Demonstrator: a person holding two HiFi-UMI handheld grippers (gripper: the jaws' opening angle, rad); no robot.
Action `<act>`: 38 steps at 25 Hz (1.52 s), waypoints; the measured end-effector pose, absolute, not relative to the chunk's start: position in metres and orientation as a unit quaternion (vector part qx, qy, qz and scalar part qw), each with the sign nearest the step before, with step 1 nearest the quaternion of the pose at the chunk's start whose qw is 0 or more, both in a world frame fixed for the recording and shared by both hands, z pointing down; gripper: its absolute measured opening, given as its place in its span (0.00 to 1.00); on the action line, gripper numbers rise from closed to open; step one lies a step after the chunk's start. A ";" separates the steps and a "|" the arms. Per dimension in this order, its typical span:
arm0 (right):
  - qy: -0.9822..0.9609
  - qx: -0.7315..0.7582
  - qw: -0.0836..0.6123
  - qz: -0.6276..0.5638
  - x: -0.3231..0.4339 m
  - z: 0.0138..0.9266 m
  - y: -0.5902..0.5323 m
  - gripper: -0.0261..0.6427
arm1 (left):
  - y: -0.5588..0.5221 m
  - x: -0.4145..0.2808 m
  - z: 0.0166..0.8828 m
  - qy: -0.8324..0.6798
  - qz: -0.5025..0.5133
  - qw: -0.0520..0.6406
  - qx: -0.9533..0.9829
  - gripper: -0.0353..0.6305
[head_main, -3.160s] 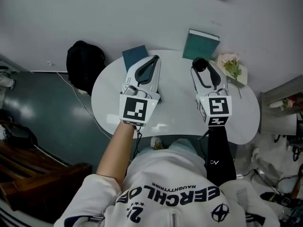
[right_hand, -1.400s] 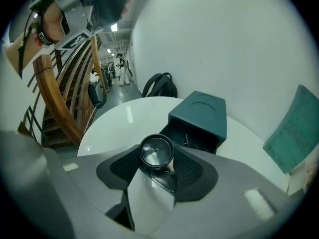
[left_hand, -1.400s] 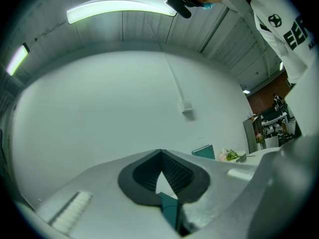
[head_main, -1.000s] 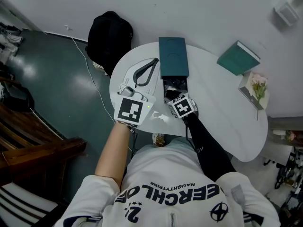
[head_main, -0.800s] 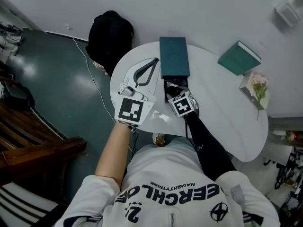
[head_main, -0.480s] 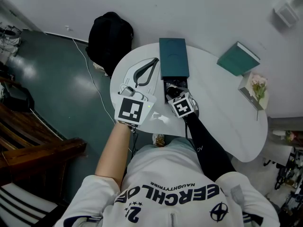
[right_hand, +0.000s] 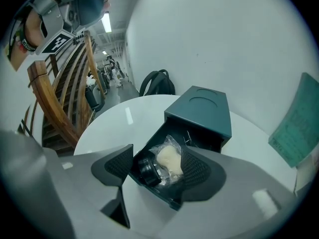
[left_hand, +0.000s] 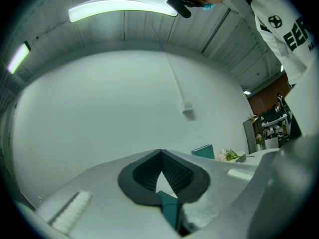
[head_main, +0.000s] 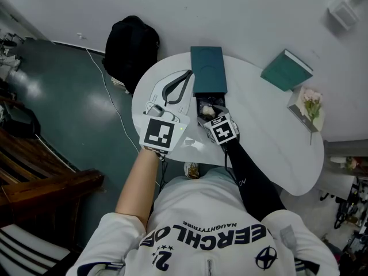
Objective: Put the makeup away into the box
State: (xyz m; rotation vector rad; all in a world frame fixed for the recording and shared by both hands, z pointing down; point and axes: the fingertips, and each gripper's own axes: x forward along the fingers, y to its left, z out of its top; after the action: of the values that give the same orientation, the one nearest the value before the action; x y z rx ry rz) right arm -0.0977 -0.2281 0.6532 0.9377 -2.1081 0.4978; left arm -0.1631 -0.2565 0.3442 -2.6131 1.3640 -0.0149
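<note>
White round surface (head_main: 276,148) over a dark green floor, with a black backpack (head_main: 131,45) on the floor off its left edge. A teal book (head_main: 286,69) and a small tray of flowers (head_main: 310,103) lie toward its far right edge.

At the far edge, left of centre, sits the teal box (head_main: 208,68), its drawer (right_hand: 164,195) pulled out toward the near edge. The makeup lies inside that drawer: a pale puff (right_hand: 170,161) sealed in clear film, and just beside it a black round jar (right_hand: 147,169).

My right tool (right_hand: 157,150) hangs tilted down over the drawer. Its jaws have just been opening and now stand wide; puff and jar show between them, but the pads press on neither.

My left tool (left_hand: 160,152) lies level beside the box near the left edge, its jaws together on nothing.

I judge the puff very light and soft, its film crinkly and slippery, so I would pinch it gently across the middle. The jar looks rigid and smooth; I would take it across its round sides.

The drawer seems to be thin card, and the box is probably light enough to skid. To close it, I would push squarely on the drawer's front wall and brace the box's far end.
</note>
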 end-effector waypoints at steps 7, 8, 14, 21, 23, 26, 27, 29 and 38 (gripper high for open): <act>-0.828 0.368 0.373 0.199 -0.095 0.653 -0.225 0.53 | -0.256 -0.157 0.343 0.456 -0.005 0.098 -0.885 0.05; -0.831 0.369 0.367 0.200 -0.095 0.652 -0.226 0.53 | -0.256 -0.156 0.344 0.456 -0.005 0.098 -0.885 0.05; -0.846 0.392 0.314 0.180 -0.093 0.620 -0.238 0.53 | -0.258 -0.159 0.340 0.461 -0.003 0.098 -0.882 0.05; -0.862 0.425 0.244 0.129 -0.086 0.551 -0.260 0.52 | -0.262 -0.159 0.339 0.465 0.000 0.092 -0.881 0.05; -0.865 0.434 0.226 0.113 -0.084 0.530 -0.263 0.52 | -0.262 -0.159 0.337 0.464 0.001 0.092 -0.881 0.05; -0.869 0.444 0.200 0.088 -0.083 0.497 -0.268 0.52 | -0.264 -0.158 0.335 0.463 0.002 0.093 -0.882 0.05; -0.871 0.446 0.191 0.079 -0.082 0.486 -0.269 0.52 | -0.265 -0.158 0.334 0.462 0.002 0.093 -0.882 0.05; -0.874 0.451 0.171 0.061 -0.081 0.462 -0.272 0.52 | -0.267 -0.158 0.334 0.462 0.001 0.093 -0.882 0.05; -0.878 0.465 0.108 -0.028 -0.072 0.373 -0.265 0.52 | -0.270 -0.158 0.324 0.463 0.007 0.096 -0.881 0.05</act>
State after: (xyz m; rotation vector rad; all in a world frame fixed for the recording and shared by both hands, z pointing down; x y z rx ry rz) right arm -0.0717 -0.2647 0.3725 1.3689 -2.5836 -0.0811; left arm -0.1584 -0.2699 0.3242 -2.6108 1.3716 0.0216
